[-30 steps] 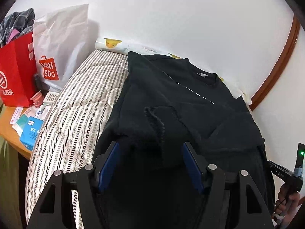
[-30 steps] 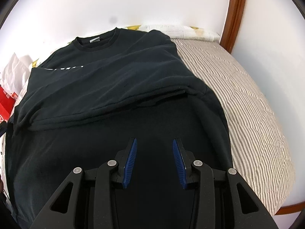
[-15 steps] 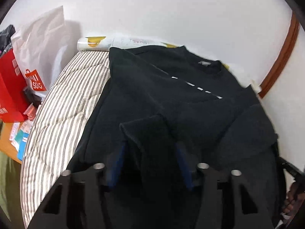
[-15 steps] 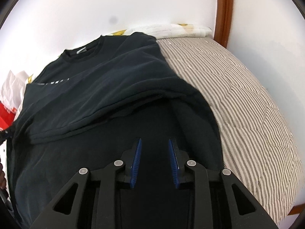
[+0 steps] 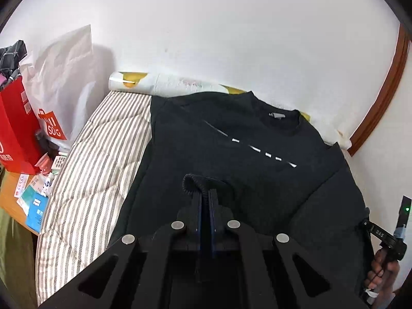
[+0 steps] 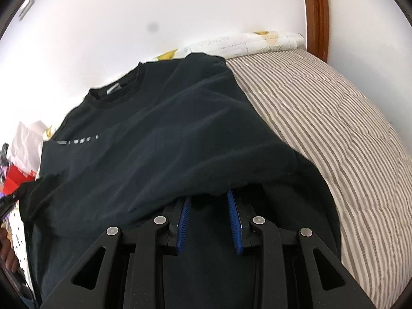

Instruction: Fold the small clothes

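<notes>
**Cuff pinched, second gripper under a fold**

Sweatshirt point(image 5: 257, 159), black with a broken white line across the chest, lies spread over the striped quilt point(image 5: 103, 154), its collar toward the white wall. Left gripper point(image 5: 205, 193) has its blue pads pressed together on the ribbed sleeve cuff point(image 5: 191, 181), which curls up in a loop just above the fingertips, over the sweatshirt's lower body. Its jaws have just been closing, with the cuff between them.

Right gripper point(image 6: 209, 198) sits low on the sweatshirt's other side, fingertips tucked under the edge of a folded-over layer of black cloth. Its jaws stand a little apart and have been narrowing slightly; dark fabric lies between the pads, but whether they press on it cannot be told.

Beside the sweatshirt's collar, along the wall, runs a white pillow with yellow print point(image 5: 134, 83). Off the quilt's far edge from the sweatshirt stand a red paper bag point(image 5: 15, 128) and a white shopping bag point(image 5: 64, 77). A hand point(image 5: 383, 273) holding a gripper handle shows at the sweatshirt's lower corner.
</notes>
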A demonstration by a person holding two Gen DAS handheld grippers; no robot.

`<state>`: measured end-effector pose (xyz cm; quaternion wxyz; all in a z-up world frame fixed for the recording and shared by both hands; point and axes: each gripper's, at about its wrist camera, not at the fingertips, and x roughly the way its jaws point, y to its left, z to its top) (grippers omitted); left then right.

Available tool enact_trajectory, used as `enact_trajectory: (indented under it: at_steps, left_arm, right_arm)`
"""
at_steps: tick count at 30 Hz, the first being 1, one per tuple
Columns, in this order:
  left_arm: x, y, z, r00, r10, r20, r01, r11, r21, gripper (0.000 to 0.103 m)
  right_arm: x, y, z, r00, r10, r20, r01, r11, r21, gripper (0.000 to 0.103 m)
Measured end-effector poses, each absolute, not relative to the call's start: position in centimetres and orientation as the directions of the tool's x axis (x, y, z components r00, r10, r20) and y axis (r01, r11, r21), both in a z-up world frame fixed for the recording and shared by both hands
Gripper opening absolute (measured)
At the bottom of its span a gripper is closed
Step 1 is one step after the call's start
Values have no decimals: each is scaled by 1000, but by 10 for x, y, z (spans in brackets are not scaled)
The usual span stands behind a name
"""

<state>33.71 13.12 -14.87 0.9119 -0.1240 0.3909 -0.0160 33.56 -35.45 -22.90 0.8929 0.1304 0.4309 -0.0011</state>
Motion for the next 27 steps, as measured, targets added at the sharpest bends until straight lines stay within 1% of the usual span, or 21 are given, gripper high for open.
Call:
enact_trajectory:
  at_steps: [1, 2, 4, 6, 8, 9, 10, 12, 14, 16, 18, 21, 24, 27]
  left_arm:
    - [338, 132, -147, 701, -125, -702, -70, 968, -243, 5]
    - [340, 135, -144, 709, -121, -695, -76, 966, -245, 5]
    - [344, 139, -141, 713, -108, -693, -89, 966, -242, 5]
    - [345, 141, -143, 711, -91, -697, -104, 967, -232, 5]
    - [347, 139, -154, 694, -75, -716, -113, 971, -211, 5]
    - [347, 139, -159, 684, -69, -726, -119, 972, -204, 5]
    - [348, 139, -166, 669, -57, -741, -128, 973, -191, 5]
    - [349, 139, -175, 650, -48, -759, -135, 975, -178, 5]
    - [348, 140, -180, 639, -54, -768, -139, 973, -183, 6]
    - [347, 142, -184, 618, -57, -784, -145, 972, -185, 9]
    - [344, 143, -185, 603, -55, -796, -152, 971, -182, 8]
    - [332, 142, -180, 591, -73, -803, -155, 967, -202, 10]
    - [315, 138, -172, 597, -87, -798, -147, 965, -215, 10]
    - [288, 128, -161, 608, -66, -792, -125, 976, -177, 11]
  right_arm:
    - [338, -354, -230, 624, 97, -776, 113, 971, 213, 18]
    - [340, -353, -230, 623, 83, -778, 107, 976, 189, 12]
    - [338, -358, -231, 639, 73, -766, 115, 975, 189, 9]
    - [341, -363, -241, 617, 51, -786, 142, 974, 175, 8]
    - [340, -364, -241, 626, 51, -778, 145, 973, 180, 9]
    - [339, -364, -239, 621, 35, -783, 151, 975, 163, 9]
    - [337, -364, -238, 614, 19, -789, 154, 978, 143, 14]
    - [329, -365, -234, 595, -21, -803, 161, 982, 94, 20]
    - [316, -370, -231, 592, -30, -805, 155, 985, 77, 20]
    - [300, -373, -229, 584, -25, -811, 138, 988, 69, 23]
    - [285, -378, -226, 583, -27, -812, 135, 989, 64, 24]
    - [260, -386, -220, 592, -52, -804, 137, 990, 37, 41]
    - [237, -392, -215, 614, -82, -785, 150, 989, 15, 42]
    - [217, -395, -212, 614, -48, -788, 120, 992, 33, 42]
